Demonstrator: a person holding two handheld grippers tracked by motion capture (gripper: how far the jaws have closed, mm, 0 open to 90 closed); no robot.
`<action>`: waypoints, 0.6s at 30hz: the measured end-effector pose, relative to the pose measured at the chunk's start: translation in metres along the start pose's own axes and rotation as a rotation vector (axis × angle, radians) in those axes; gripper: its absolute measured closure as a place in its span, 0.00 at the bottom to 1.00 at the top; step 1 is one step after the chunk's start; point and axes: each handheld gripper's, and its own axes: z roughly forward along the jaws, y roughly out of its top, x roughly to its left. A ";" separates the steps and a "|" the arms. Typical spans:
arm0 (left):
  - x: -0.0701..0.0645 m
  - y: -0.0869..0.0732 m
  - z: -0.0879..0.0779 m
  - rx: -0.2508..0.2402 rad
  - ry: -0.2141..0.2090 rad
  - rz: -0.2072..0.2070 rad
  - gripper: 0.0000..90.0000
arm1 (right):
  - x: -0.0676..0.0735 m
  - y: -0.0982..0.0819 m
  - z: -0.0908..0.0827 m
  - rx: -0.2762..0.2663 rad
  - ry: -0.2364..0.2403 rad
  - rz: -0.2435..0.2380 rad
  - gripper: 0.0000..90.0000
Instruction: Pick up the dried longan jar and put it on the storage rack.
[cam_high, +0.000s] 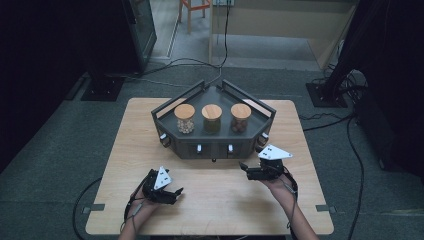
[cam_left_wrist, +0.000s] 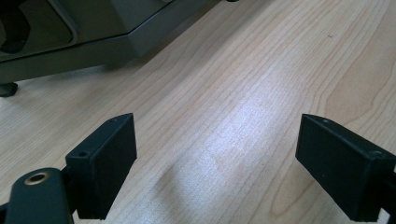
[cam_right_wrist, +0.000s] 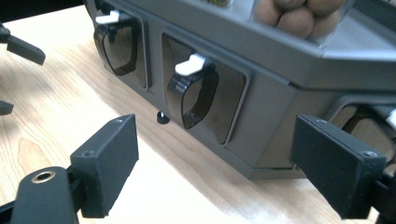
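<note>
A dark grey angular rack (cam_high: 170, 131) stands mid-table with three wooden-lidded jars on it: a pale-filled jar (cam_high: 184, 119), a greenish one (cam_high: 211, 119) and a brown-filled one (cam_high: 240, 118). Its front wall has recesses holding dark cups with white tabs (cam_right_wrist: 196, 93). My left gripper (cam_high: 176, 193) sits near the table's front left, open over bare wood (cam_left_wrist: 217, 154), with nothing between its fingers. My right gripper (cam_high: 244, 167) hovers just before the rack's front right, open and empty (cam_right_wrist: 215, 158), and faces a tabbed cup a short way off.
The wooden table (cam_high: 225, 205) has bare surface between the hands and the rack. A second tabbed cup (cam_right_wrist: 116, 42) sits further left in the rack's front. A small black foot (cam_right_wrist: 162, 117) props the rack. Cables (cam_high: 350, 150) trail on the floor around the table.
</note>
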 end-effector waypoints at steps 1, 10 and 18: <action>0.000 0.000 0.000 -0.001 0.001 -0.002 0.14 | 0.000 -0.002 0.001 0.000 0.003 0.003 0.17; 0.000 -0.001 0.000 -0.004 0.007 -0.007 0.14 | -0.001 -0.008 0.001 -0.015 0.008 0.017 0.17; 0.000 -0.001 -0.001 -0.006 0.010 -0.009 0.14 | 0.004 -0.017 0.003 -0.011 0.026 0.014 0.17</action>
